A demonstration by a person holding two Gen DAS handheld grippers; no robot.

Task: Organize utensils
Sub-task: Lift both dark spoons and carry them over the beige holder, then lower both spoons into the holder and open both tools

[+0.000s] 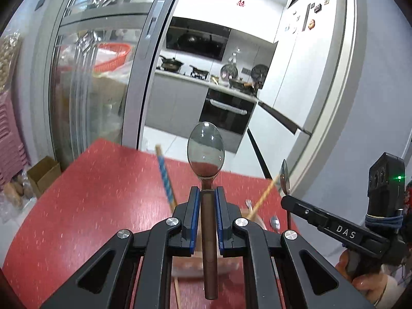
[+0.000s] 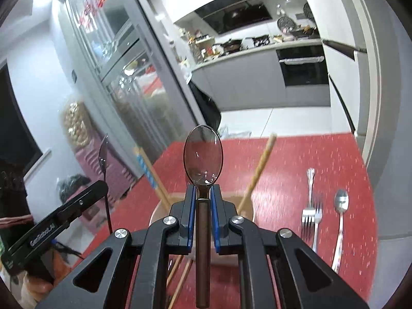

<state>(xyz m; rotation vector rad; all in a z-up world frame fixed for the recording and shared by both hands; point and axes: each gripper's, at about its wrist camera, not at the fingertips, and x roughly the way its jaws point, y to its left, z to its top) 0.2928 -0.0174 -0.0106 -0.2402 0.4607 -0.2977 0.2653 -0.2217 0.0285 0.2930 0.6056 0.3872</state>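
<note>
In the left wrist view my left gripper (image 1: 206, 193) is shut on the brown handle of a steel spoon (image 1: 205, 149), bowl pointing up and away. At the right edge my right gripper (image 1: 285, 200) grips a second spoon (image 1: 284, 177). In the right wrist view the right gripper (image 2: 203, 193) is shut on that brown-handled spoon (image 2: 203, 154), and the left gripper (image 2: 100, 185) shows at the left with its spoon (image 2: 103, 154). Below both stands a pale holder (image 2: 157, 211) on the red table (image 2: 283, 159). It holds a blue-patterned chopstick (image 2: 149, 170) and a tan chopstick (image 2: 260, 170).
A fork (image 2: 311, 213) and a steel spoon (image 2: 341, 200) lie on the table right of the holder. A cardboard box (image 1: 43, 172) sits on the floor off the table's left edge. A glass sliding door (image 1: 103, 77) and an open kitchen lie beyond the far edge.
</note>
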